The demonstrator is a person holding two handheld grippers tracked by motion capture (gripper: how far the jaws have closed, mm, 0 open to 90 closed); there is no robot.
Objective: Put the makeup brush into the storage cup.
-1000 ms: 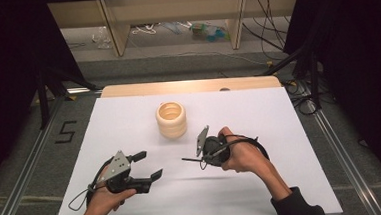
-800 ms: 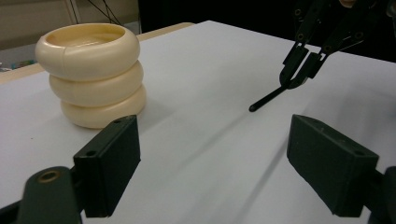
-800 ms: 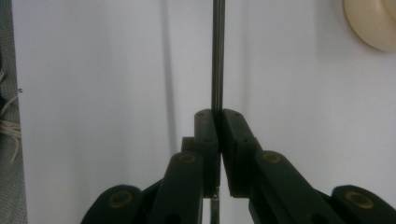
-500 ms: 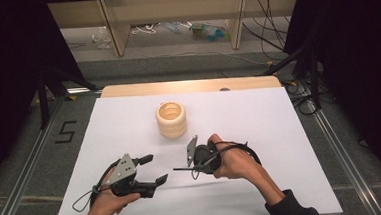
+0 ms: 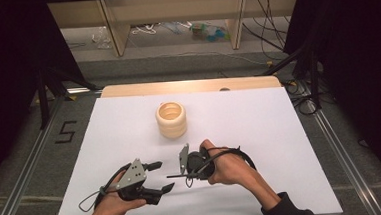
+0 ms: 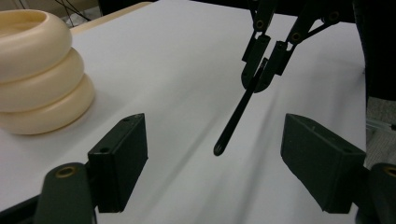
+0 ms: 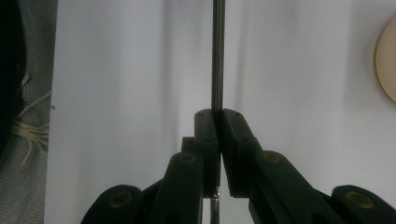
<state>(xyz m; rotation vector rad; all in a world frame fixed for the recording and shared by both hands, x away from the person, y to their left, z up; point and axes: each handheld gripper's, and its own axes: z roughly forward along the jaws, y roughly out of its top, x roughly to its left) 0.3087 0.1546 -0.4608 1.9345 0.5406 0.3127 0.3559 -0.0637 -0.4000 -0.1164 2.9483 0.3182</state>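
Black and thin, the rod [image 6: 236, 116] is pinched in my right gripper [image 5: 182, 172], pointing at my left gripper [image 5: 158, 177], whose jaws are spread. It looks like a handover; next I'd close the left on it. The cream ring stack [image 5: 171, 119] stands beyond.

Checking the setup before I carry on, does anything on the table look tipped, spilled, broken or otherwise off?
Nothing stands out. The cream ringed holder stands upright on the white table. The right gripper is shut on a thin black rod; the left gripper is open.
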